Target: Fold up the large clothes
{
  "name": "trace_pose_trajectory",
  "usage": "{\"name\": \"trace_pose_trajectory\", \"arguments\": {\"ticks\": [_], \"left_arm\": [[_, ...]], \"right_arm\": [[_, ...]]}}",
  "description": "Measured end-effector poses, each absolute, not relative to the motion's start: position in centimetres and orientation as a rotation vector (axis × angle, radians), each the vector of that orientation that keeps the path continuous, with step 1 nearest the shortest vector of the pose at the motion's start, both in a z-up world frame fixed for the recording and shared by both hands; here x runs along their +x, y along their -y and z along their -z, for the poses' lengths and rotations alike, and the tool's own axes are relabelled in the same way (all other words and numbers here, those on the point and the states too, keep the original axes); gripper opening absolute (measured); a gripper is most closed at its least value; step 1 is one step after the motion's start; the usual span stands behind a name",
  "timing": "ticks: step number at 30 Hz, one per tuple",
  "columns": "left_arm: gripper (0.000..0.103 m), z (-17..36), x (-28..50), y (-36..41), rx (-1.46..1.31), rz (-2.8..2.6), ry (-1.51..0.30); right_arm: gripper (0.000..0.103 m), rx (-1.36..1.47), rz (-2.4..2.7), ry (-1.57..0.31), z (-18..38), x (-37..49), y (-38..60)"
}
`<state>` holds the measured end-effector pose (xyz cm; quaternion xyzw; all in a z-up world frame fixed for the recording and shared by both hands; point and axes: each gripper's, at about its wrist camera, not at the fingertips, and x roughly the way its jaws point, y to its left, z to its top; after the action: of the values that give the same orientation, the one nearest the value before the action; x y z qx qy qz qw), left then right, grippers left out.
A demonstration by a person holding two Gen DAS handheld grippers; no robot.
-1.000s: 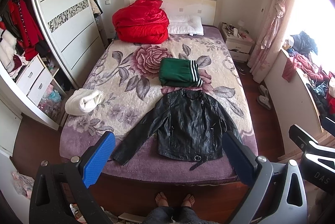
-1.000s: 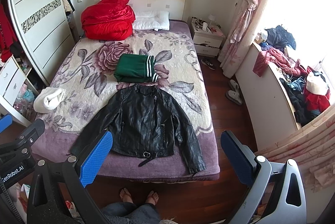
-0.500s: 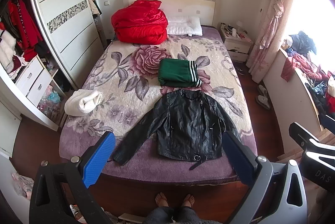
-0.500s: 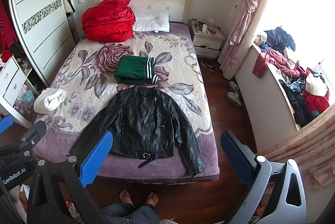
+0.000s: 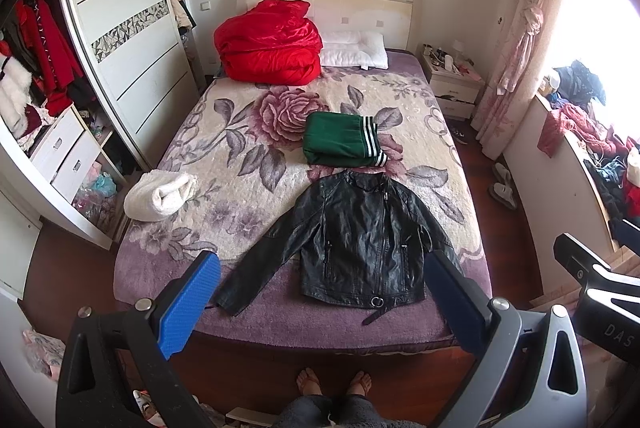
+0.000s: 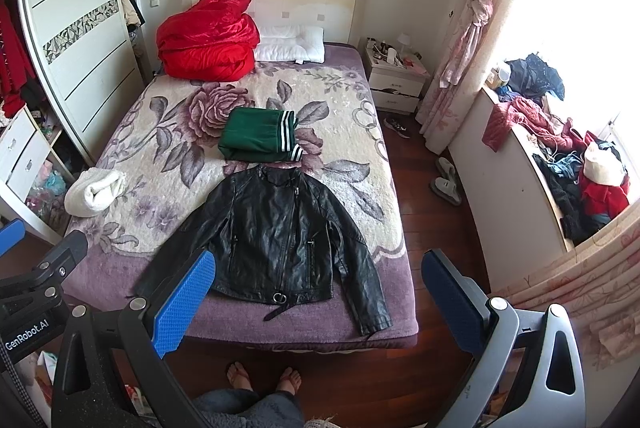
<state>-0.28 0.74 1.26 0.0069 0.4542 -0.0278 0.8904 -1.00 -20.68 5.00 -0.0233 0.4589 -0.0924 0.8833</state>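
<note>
Bed (image 5: 256, 147) carries jacket (image 5: 360, 240) spread flat at lower centre for folding; left claw (image 5: 320, 300) and right claw (image 6: 316, 296) released, empty, above it.

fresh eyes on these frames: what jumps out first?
The black leather jacket lies spread flat, front up, sleeves out, at the foot of the bed. Just beyond its collar sits a folded green garment with white stripes, and a bulky red quilt is heaped by the headboard beside a white pillow. Both tongs, left and right, hang open above the bed's foot, touching nothing.
</note>
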Motion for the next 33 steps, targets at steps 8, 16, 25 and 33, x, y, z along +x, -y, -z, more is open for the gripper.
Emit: {"name": "trace_pose_trajectory", "arguments": {"ticks": [8, 16, 25, 33], "left_arm": [[0.103, -1.4, -0.2, -0.8, 0.012, 0.054, -0.937], [0.103, -1.5, -0.1, -1.0, 0.013, 0.062, -0.934], [0.103, -1.0, 0.7, -1.2, 0.02, 0.074, -0.94], [0.103, 3.6, 5.0, 0.1, 0.113, 0.106, -0.89]], "right_arm": [[0.103, -0.048, 0.191, -0.957, -5.4, -1.1, 20.7], [0.103, -0.05, 0.191, -0.961, -5.7, -1.0, 20.5], [0.103, -0.023, 0.197, -0.973, -5.5, -0.3, 20.7], [0.103, 0.091, 0.266, -1.014, 0.8, 4.1, 23.7]]}}
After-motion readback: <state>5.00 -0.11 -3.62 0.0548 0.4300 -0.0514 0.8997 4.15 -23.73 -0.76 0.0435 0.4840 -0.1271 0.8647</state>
